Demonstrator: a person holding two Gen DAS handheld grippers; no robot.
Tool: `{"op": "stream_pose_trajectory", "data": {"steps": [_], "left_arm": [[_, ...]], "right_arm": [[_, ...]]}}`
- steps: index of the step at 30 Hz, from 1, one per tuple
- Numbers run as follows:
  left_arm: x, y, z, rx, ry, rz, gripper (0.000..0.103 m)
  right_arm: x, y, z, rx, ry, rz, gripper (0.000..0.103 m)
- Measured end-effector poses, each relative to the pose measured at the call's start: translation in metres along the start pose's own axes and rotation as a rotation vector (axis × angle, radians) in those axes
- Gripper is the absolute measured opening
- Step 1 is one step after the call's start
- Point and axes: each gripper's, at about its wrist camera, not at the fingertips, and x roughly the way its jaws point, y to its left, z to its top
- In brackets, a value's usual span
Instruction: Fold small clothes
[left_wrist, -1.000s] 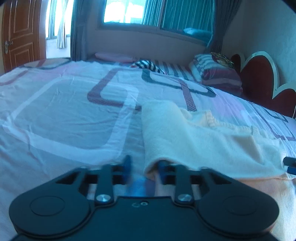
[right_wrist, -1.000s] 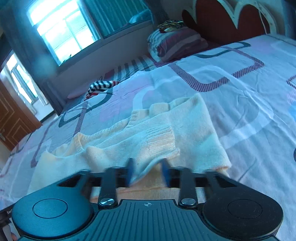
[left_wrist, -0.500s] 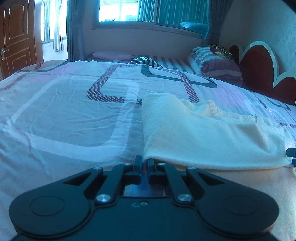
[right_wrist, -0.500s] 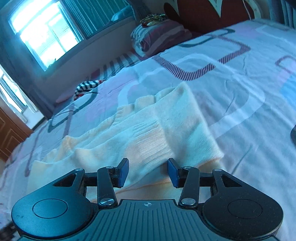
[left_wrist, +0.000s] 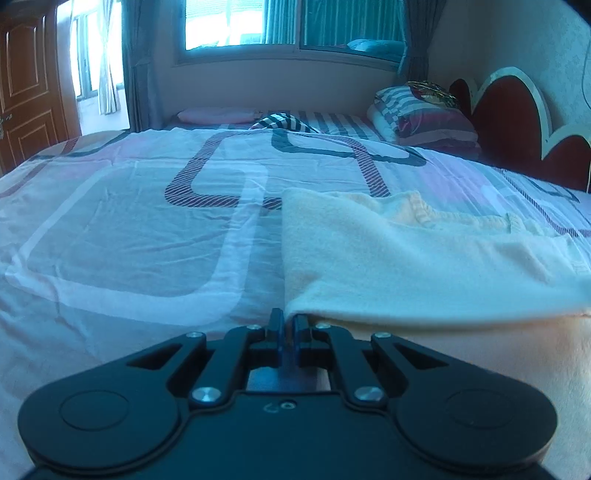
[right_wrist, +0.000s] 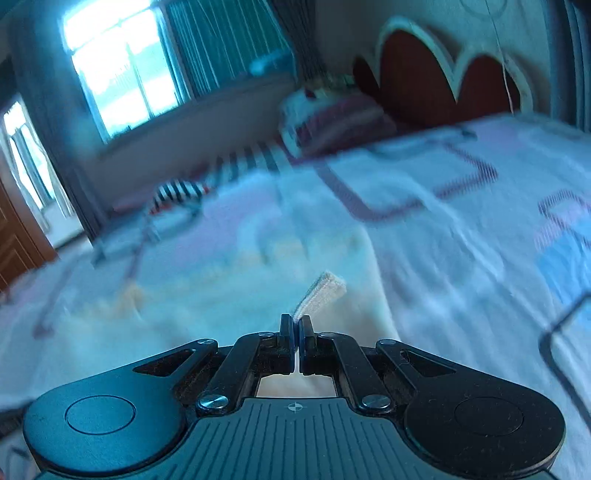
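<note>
Cream knit sweater (left_wrist: 424, 266) lies partly folded on the bed (left_wrist: 129, 236), right of centre, ribbed hem visible; left hand-held gripper (left_wrist: 287, 325) pressed together at its near left corner, fabric pinch not clearly seen; right hand-held gripper (right_wrist: 296, 326) pinching a ribbed cream edge that sticks up past the tips; right view blurred; patterned sheet, striped pillows (left_wrist: 424, 114) far right, red headboard (left_wrist: 517, 122), window (left_wrist: 280, 22), wooden door (left_wrist: 26, 85) far left; half a second ago the right jaws stood apart, now closed.
</note>
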Motion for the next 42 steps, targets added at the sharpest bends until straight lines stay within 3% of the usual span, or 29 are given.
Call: {"op": "stream_pose_trajectory", "data": {"steps": [1,5,6,9,13,16,22,23,24,27,29,32,34,36,37,39,41,42], "left_arm": [[0.000,-0.001,0.000,0.009,0.002,0.001,0.005],[-0.003,0.001,0.003,0.026,0.018,-0.004,0.016],[-0.004,0.002,0.003,0.028,0.023,-0.008,0.018],[-0.009,0.009,0.004,0.013,0.061,-0.047,0.026],[-0.018,0.015,0.010,-0.046,0.092,-0.096,0.050],[-0.015,0.017,0.020,-0.102,0.080,-0.111,0.065],[0.021,0.013,0.046,-0.176,0.076,-0.118,0.065],[0.028,0.013,0.049,-0.194,0.080,-0.120,0.065],[0.037,0.014,0.052,-0.214,0.087,-0.120,0.064],[0.057,0.016,0.059,-0.248,0.091,-0.104,0.064],[0.065,0.018,0.064,-0.252,0.083,-0.096,0.064],[0.075,0.020,0.070,-0.271,0.080,-0.087,0.061],[0.078,0.019,0.070,-0.275,0.076,-0.084,0.062],[0.076,0.015,0.069,-0.243,0.070,-0.082,0.062],[0.076,0.013,0.068,-0.228,0.064,-0.082,0.061],[0.076,0.010,0.066,-0.193,0.052,-0.071,0.047],[0.075,0.007,0.065,-0.168,0.041,-0.063,0.021],[0.074,0.007,0.064,-0.155,0.037,-0.058,0.017]], "right_arm": [[0.009,-0.004,-0.005,-0.001,0.071,0.010,0.001],[-0.003,-0.013,0.000,0.043,0.025,0.025,0.004],[-0.008,-0.015,0.003,0.055,0.008,0.028,0.008],[-0.022,-0.019,0.011,0.042,-0.064,-0.009,0.039],[-0.009,-0.022,0.024,0.022,-0.068,-0.006,0.040],[0.016,-0.017,0.031,-0.023,-0.016,-0.009,0.040],[0.045,-0.015,0.033,-0.041,0.035,-0.018,0.039],[0.044,-0.014,0.031,-0.055,0.028,-0.016,0.034],[0.044,-0.011,0.031,-0.081,0.025,-0.022,0.019],[0.043,-0.007,0.030,-0.116,0.022,-0.007,0.009],[0.041,-0.004,0.029,-0.150,0.004,-0.009,0.008],[0.030,-0.004,0.031,-0.168,-0.109,-0.078,0.007],[0.040,-0.013,0.032,-0.147,-0.076,-0.125,0.007],[0.049,-0.019,0.029,-0.144,-0.011,-0.098,0.007],[0.048,-0.018,0.027,-0.162,-0.021,-0.098,0.007],[0.046,-0.018,0.028,-0.159,-0.026,-0.080,0.011],[0.044,-0.020,0.029,-0.139,-0.027,-0.079,0.022],[0.043,-0.020,0.029,-0.136,-0.034,-0.084,0.022]]}}
